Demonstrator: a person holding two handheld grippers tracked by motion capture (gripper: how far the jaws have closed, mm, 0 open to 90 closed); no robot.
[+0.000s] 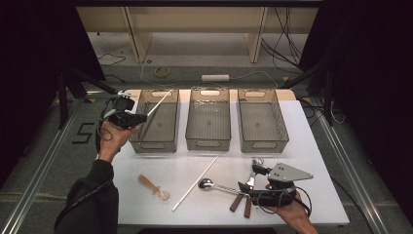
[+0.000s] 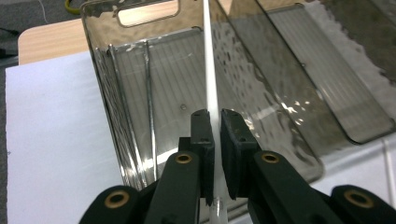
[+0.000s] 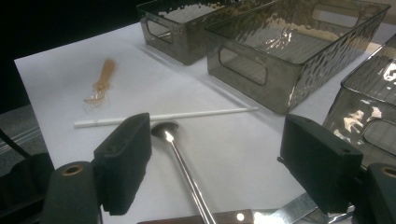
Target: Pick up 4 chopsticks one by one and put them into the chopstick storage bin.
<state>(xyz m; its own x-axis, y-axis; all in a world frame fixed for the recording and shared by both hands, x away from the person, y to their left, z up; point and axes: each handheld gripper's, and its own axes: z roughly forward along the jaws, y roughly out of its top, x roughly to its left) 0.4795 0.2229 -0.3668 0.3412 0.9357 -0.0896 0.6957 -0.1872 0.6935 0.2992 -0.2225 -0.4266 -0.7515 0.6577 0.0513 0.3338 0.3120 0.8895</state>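
the left gripper [image 2: 214, 122] pinched a thin white plastic stick [image 2: 209, 70] above the leftmost smoked clear plastic bin [image 1: 155, 127] by the table's [image 1: 160, 168] far edge, angled as if for dropping in. the right gripper [image 3: 215, 163] gaped wide (nothing between) over a shiny metal spoon [image 3: 180, 161] near the front edge, seemingly lining up its pick.

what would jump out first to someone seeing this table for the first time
Three smoky clear bins stand in a row across the far half of the white table. The left gripper holds a white stick slanting over the leftmost bin. At the near right, the right gripper has its jaws wide apart over a metal spoon.
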